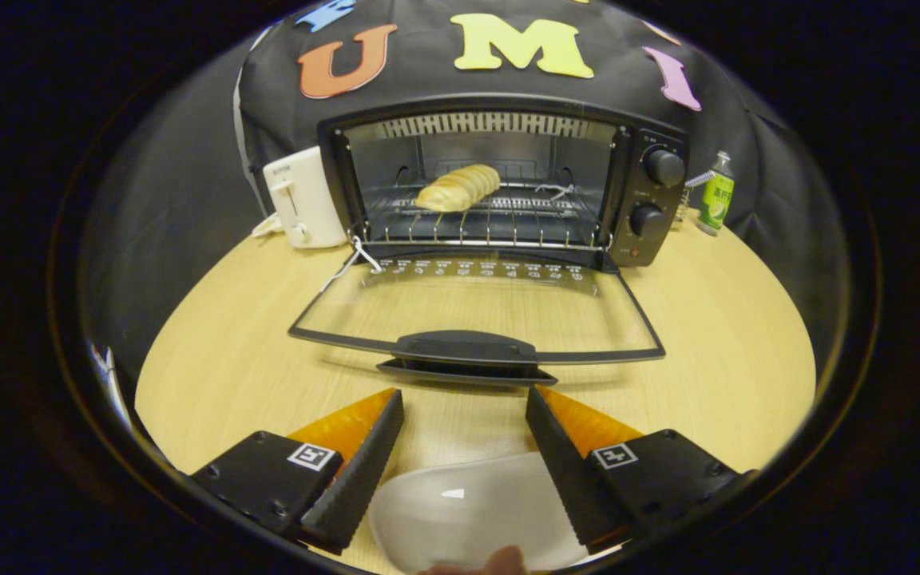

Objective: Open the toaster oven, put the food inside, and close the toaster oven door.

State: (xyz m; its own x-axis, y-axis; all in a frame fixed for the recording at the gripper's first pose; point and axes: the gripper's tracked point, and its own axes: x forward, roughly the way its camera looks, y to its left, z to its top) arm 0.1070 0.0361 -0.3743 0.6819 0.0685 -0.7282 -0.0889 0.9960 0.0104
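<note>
A black toaster oven [500, 180] stands at the back of the wooden table [715, 351] with its glass door [476, 307] folded down flat toward me. A pale yellow bread roll [458, 188] lies on the wire rack inside, left of centre. The door's black handle [466, 349] is just ahead of my fingertips. My gripper [465, 399] is open, its fingers [364, 455] spread apart with nothing between them, a little short of the handle. An empty white plate [468, 511] lies on the table below and between the fingers.
A white pop-up toaster [300, 200] stands left of the oven. A small green bottle [715, 196] stands to the oven's right. Two black knobs [662, 168] sit on the oven's right panel. A fingertip [500, 563] shows by the plate's near edge.
</note>
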